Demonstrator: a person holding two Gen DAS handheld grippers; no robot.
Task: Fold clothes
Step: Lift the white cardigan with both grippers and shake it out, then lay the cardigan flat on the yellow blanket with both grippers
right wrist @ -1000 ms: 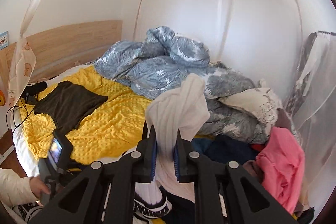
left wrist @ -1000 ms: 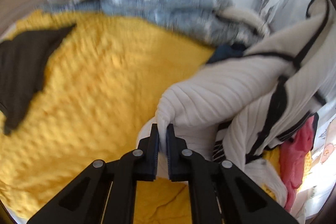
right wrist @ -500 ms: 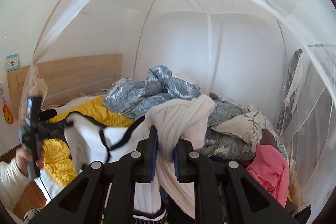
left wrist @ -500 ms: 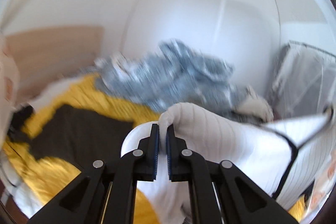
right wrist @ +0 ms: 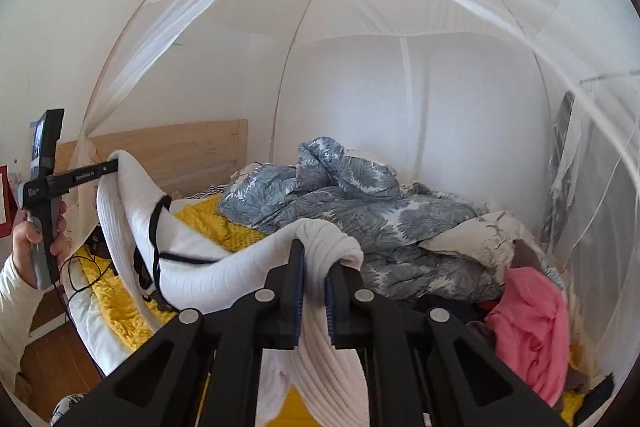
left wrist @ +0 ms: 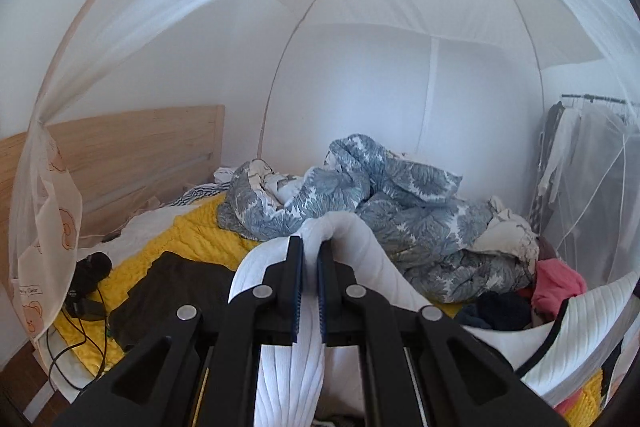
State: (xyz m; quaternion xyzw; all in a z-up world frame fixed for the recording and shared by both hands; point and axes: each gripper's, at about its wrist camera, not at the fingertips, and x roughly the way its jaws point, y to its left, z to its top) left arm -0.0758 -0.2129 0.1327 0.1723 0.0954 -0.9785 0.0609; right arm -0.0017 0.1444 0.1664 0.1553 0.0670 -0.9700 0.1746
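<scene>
You have the white top (right wrist: 208, 267) up in the air above the bed (left wrist: 192, 235), slung between both tools: your left gripper (left wrist: 309, 259) pinches one bunched corner and your right gripper (right wrist: 313, 263) pinches another, each with its jaws pressed onto ribbed cloth. That reads as the spreading-out step, with the garment raised and stretched so it can go down flat. Next you will likely need to pull the two corners apart until the sag between them is gone, then lower the top onto the bare yellow blanket (left wrist: 188, 239), keeping off the dark garment (left wrist: 176, 291) lying there and the crumpled duvet (left wrist: 380, 211). Only the right view shows your left hand (right wrist: 38, 227) on its tool and the whole drooping span with its black trim. The left view shows the dark garment, which the top hides from the right view, and only a far edge of the top.
</scene>
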